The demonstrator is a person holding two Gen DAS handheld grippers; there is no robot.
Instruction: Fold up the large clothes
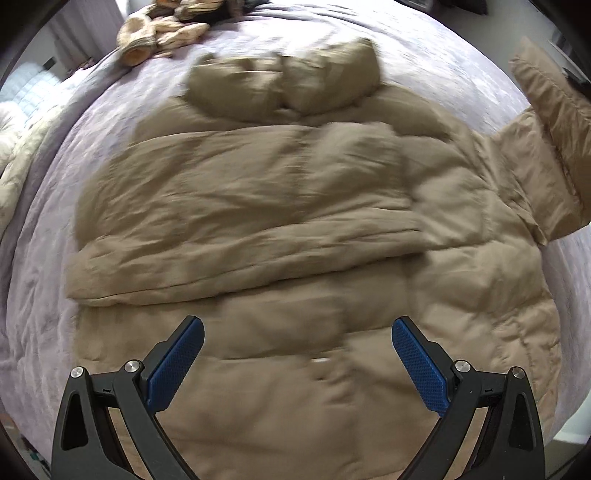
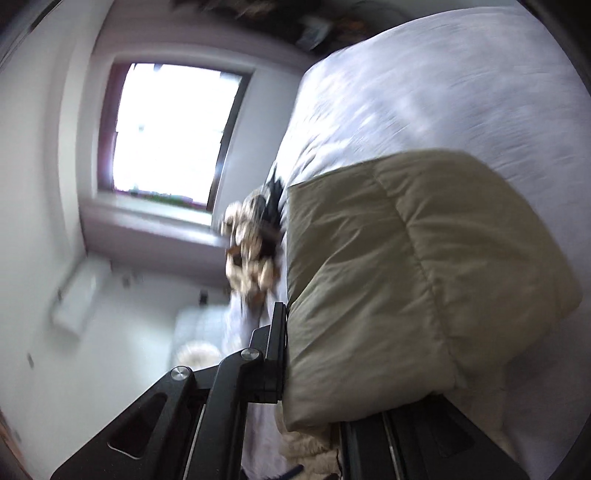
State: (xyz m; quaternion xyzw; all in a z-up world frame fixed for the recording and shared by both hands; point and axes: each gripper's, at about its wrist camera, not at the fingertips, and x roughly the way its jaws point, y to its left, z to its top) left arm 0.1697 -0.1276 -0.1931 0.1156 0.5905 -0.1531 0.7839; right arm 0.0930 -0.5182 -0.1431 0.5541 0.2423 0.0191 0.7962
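Tan jacket [image 1: 280,206] spread flat across lavender bed [image 1: 44,302], bare bedding all round. Left gripper [image 1: 297,354] agape above near hem. Right gripper [image 2: 291,354] clamped on lifted sleeve [image 2: 399,280]. Knitted heap [image 1: 162,33] far left; window [image 2: 173,129] beyond.

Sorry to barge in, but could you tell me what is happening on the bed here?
A person is folding a tan puffer jacket spread on a lilac bedspread. One sleeve already lies folded across the body. The right tool is shut on the other sleeve and holds it up off the bed. The left tool hangs open above the jacket's lower part, holding nothing. A heap of other clothes sits at the far end.
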